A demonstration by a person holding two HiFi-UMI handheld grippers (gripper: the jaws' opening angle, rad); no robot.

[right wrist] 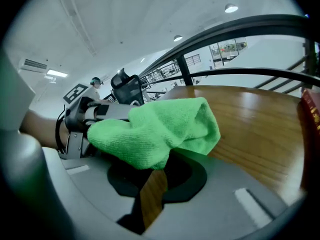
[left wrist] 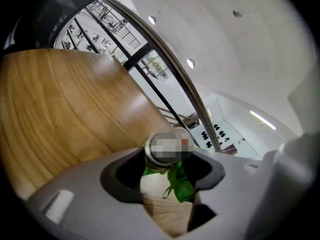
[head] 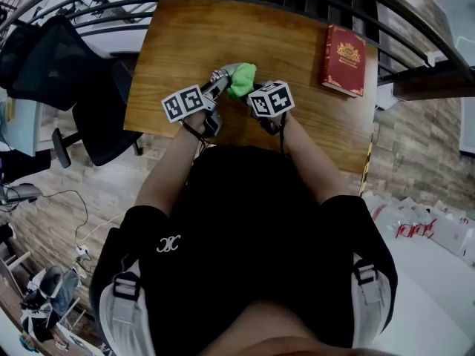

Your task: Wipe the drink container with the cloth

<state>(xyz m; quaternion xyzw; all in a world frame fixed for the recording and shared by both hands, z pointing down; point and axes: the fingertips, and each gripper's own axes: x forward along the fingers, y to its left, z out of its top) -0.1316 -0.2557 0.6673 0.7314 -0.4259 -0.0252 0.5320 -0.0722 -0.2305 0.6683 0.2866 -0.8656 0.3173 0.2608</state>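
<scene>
Drink container (left wrist: 161, 153) lengthwise along left tool (left wrist: 167, 171)

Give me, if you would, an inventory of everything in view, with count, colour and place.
table: one, brown wood, centre of the head view.
book: one, red with gold print, on the table's far right corner.
drink container: one, silver metal, above the table, in the left gripper's jaws.
cloth: one, green, bunched against the drink container, in the right gripper's jaws.
office chair: one, black, left of the table.
railing: one, black, curving beyond the table.
person: one, black top, at the table's near edge.
left gripper: one, grey, shut on the drink container.
right gripper: one, grey, shut on the cloth.
</scene>
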